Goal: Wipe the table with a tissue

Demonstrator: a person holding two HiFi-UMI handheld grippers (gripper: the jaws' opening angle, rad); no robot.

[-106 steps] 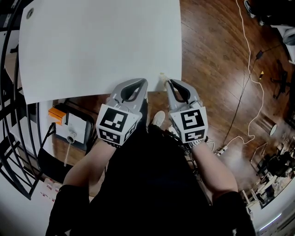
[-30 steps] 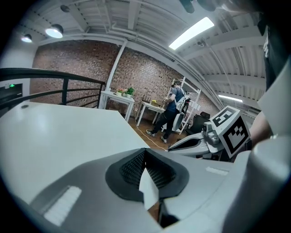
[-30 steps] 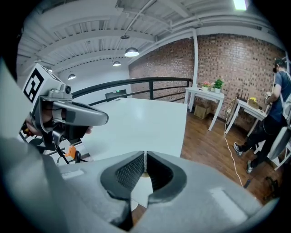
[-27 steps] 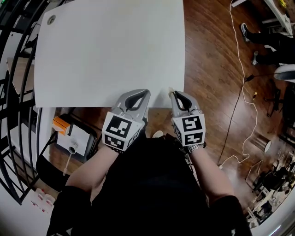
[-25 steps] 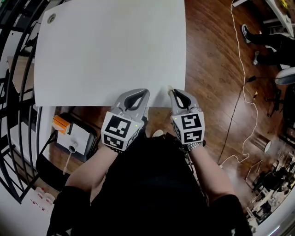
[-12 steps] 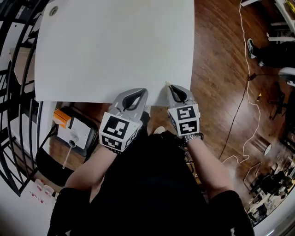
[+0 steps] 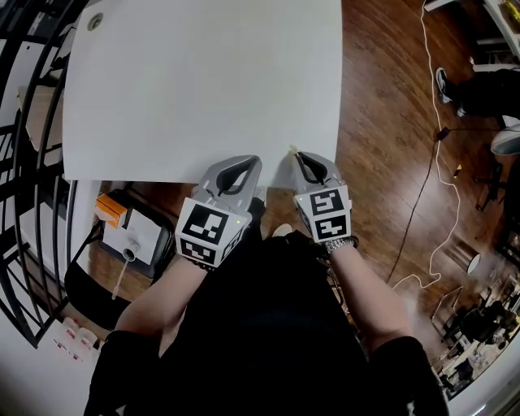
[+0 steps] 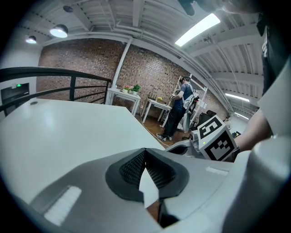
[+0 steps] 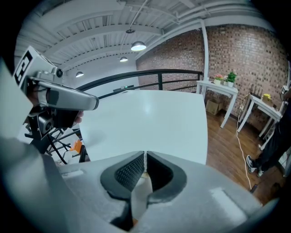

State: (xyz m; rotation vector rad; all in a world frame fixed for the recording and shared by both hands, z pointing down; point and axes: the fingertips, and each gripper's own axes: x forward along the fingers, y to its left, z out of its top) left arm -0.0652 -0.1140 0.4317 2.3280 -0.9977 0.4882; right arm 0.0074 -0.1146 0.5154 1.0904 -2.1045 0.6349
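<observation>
Right gripper [image 7: 299, 157] leftward; tissue [image 9: 141, 191] between jaws

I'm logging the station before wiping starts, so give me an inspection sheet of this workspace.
Surface: white table, bare, with one grommet at a far corner.
Job's things: small pale tissue scrap, apparently, at the table's near edge.
Clutter: nothing seen on the table.
Grippers: left gripper jaws together, empty; right gripper jaws shut on the tissue scrap.
Cables: white cable trailing over the wooden floor.
Surroundings: black railing, orange-and-white box below the table, brick wall.
</observation>
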